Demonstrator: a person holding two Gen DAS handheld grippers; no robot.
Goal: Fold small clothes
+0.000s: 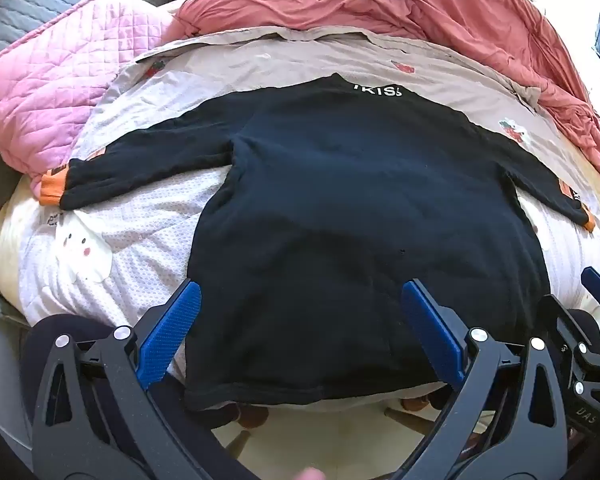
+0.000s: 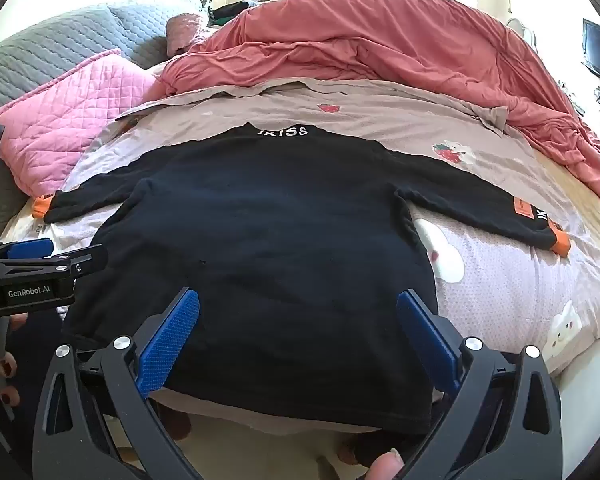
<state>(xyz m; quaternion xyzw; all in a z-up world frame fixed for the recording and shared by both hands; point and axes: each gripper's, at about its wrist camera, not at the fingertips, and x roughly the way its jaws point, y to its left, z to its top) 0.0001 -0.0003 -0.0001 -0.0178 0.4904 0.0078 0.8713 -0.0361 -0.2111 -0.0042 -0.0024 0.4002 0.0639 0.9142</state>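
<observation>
A small black long-sleeved top (image 1: 340, 208) with orange cuffs lies flat on the bed, back up, collar with white lettering at the far side, both sleeves spread out. It also fills the right wrist view (image 2: 268, 232). My left gripper (image 1: 300, 292) is open and empty, hovering over the hem's left part. My right gripper (image 2: 298, 300) is open and empty, over the hem's right part. The right gripper shows at the edge of the left wrist view (image 1: 596, 300), and the left one at the edge of the right wrist view (image 2: 32, 252).
The bed sheet (image 2: 500, 280) is pale with cartoon prints. A pink quilted pillow (image 1: 60, 92) lies at the left, a rumpled salmon duvet (image 2: 380, 48) across the back, a grey quilt (image 2: 60, 40) at the far left. The bed's near edge is just under the hem.
</observation>
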